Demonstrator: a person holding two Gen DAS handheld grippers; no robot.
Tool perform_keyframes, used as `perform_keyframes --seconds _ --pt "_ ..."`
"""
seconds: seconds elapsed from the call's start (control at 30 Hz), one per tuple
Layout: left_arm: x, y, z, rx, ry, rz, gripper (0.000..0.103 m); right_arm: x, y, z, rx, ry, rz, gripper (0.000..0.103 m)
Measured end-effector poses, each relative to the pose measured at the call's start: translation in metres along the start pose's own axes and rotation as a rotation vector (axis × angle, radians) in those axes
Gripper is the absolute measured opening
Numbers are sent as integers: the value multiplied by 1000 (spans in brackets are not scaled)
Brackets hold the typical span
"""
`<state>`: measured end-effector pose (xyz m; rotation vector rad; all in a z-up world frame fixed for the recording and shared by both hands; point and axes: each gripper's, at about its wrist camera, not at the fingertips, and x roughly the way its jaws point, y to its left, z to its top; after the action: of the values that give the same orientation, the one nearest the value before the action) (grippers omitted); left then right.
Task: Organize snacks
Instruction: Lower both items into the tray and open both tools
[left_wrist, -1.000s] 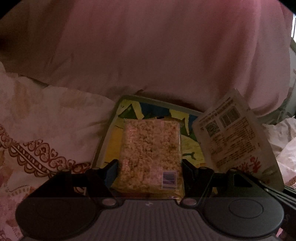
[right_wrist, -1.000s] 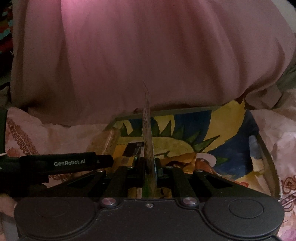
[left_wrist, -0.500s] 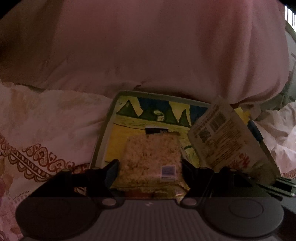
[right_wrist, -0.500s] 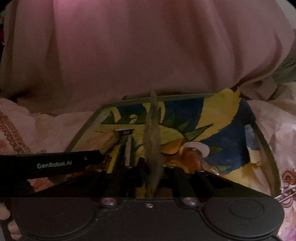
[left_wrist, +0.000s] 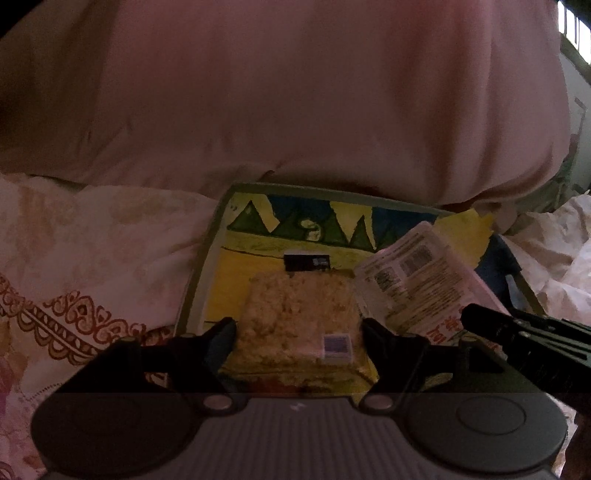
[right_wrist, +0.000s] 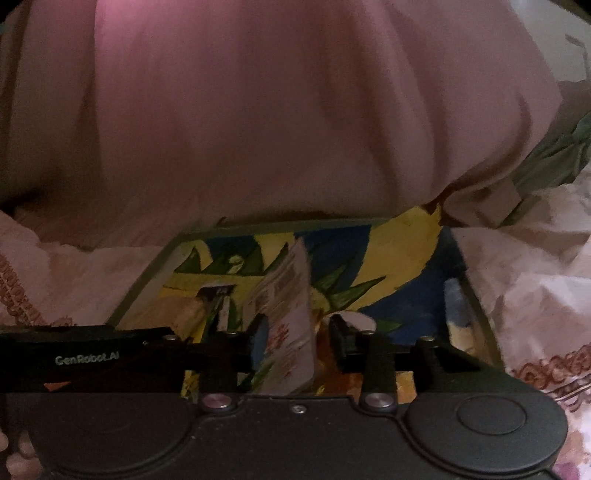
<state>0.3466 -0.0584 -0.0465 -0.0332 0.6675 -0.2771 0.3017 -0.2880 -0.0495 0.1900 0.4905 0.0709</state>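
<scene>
A clear-wrapped block of puffed-rice snack (left_wrist: 297, 317), pale tan and grainy with a small barcode label at its near right corner, lies flat on a painted tray (left_wrist: 207, 258) that sits on a floral bedsheet (left_wrist: 92, 251). Its long axis runs away from the camera toward the tray's far rim, where a small dark packet (left_wrist: 306, 262) lies just beyond it. The left hand-held gripper (left_wrist: 297, 328) has its jaws set either side of the block's near end and they are opening; the pads look just clear of the wrapper.

A white printed pouch (right_wrist: 290, 325), with barcodes near its top and red characters lower down, stands on edge on the tray to the right of the block, leaning left. Its long axis points up and away. The right hand-held gripper (right_wrist: 295, 336) is opening around it: the left pad sits close against it, the right pad apart. A pink pillow (right_wrist: 277, 122) fills the background.
</scene>
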Motion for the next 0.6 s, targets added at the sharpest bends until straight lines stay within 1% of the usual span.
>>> perform_keyframes --seconds 0.1,0.17,0.23,0.27,0.3,0.33,0.43,0.47,0.53,0.6 --pt "-6 -1 0 -2 -10 -7 83 -9 -2 4 -3 -27 -14 56" --pt "-10 -2 1 -5 -19 -9 85 -17 -3 6 -10 -47 -24 61" --pt "-16 -3 2 -7 -32 -13 88 -24 -2 8 -12 -64 -29 69" --pt "-20 -4 3 -9 -40 -14 89 -30 -2 9 -11 -76 -31 71" --pt "-24 -5 3 -16 -23 -17 92 -36 -3 11 -10 -89 -35 75" --pt "-28 -5 4 -19 -34 -17 95 -42 -4 12 -9 -102 -38 79" --pt "-47 -7 6 -28 -81 -11 100 -60 -6 15 -14 -138 -46 86" --pt "-53 -7 6 -30 -96 -7 101 -67 -7 16 -19 -150 -48 88" --pt "-66 -7 6 -36 -122 0 102 -80 -7 18 -32 -178 -53 96" --pt "-80 -6 3 -45 -144 4 102 -94 -7 19 -42 -211 -56 99"
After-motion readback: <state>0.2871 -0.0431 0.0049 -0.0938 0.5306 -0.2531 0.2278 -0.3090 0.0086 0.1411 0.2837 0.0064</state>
